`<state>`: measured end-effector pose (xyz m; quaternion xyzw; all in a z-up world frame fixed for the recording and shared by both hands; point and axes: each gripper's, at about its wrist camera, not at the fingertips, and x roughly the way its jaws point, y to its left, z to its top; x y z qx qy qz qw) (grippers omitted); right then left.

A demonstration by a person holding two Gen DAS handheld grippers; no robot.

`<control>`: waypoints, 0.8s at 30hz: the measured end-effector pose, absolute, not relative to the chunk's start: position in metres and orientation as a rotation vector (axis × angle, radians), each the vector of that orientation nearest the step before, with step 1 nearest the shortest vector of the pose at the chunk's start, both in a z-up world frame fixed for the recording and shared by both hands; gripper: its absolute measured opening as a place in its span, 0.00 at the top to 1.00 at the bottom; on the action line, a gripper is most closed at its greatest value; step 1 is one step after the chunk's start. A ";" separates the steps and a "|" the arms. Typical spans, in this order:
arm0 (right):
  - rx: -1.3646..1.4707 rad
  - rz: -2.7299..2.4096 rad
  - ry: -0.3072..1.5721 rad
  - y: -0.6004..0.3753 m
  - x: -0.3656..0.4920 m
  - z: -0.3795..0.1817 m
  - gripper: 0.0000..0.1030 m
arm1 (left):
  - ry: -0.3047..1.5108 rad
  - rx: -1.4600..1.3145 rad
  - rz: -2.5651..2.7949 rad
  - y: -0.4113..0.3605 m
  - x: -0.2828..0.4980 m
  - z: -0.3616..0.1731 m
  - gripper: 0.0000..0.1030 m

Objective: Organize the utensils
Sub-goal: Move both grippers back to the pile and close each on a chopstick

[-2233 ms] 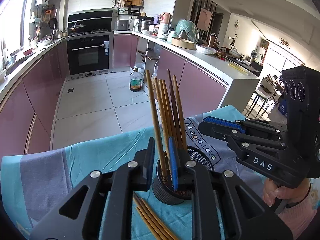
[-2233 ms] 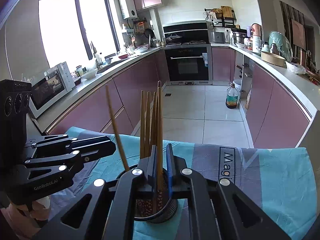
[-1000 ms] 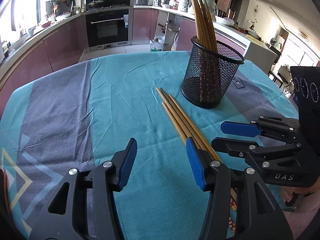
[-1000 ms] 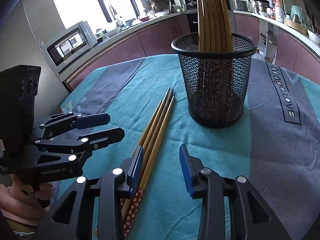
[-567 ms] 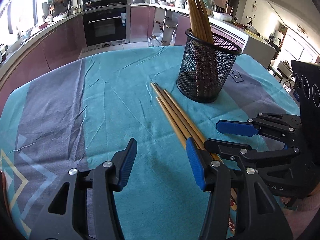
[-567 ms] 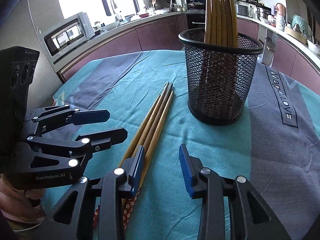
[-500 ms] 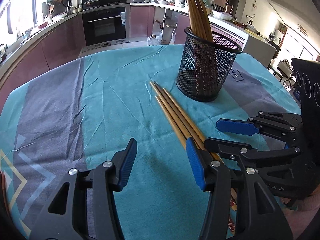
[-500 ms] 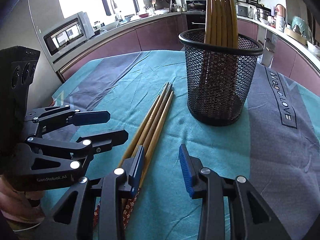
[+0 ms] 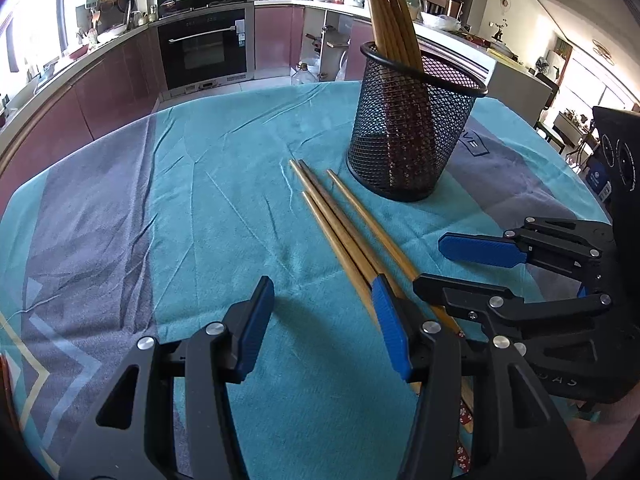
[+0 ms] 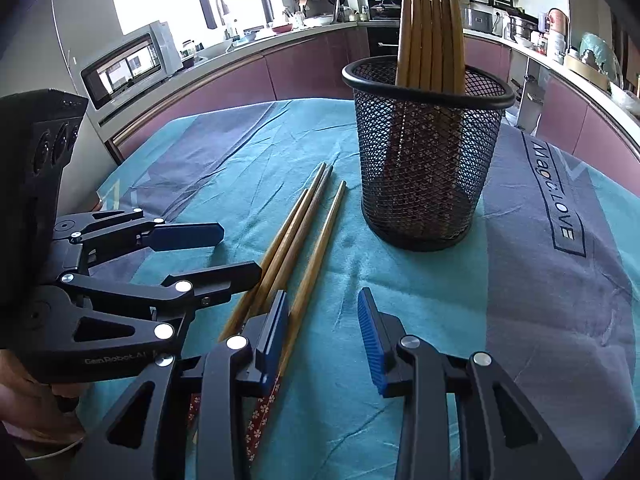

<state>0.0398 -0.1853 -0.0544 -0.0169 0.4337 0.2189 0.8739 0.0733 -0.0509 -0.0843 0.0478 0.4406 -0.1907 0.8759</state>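
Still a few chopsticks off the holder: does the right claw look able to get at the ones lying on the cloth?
Probably yes. The right claw is open and empty, the loose chopsticks lie just beside its left finger, uncovered; the left claw hovers close alongside.

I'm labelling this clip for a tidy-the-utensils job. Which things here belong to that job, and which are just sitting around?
Part of the job:
- loose chopsticks lying on the tablecloth
- mesh holder with chopsticks standing in it
- left gripper and right gripper, both open and empty

Just around:
- tablecloth
- microwave
- oven
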 end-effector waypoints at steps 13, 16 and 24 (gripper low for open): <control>-0.042 0.462 0.905 -0.184 0.045 -0.055 0.67 | 0.925 0.135 -0.392 -0.055 0.080 -0.087 0.67; -0.049 0.464 0.903 -0.179 0.049 -0.055 0.68 | 0.928 0.124 -0.388 -0.053 0.084 -0.087 0.73; -0.073 0.452 0.899 -0.166 0.067 -0.056 0.76 | 0.935 0.088 -0.366 -0.051 0.095 -0.088 0.84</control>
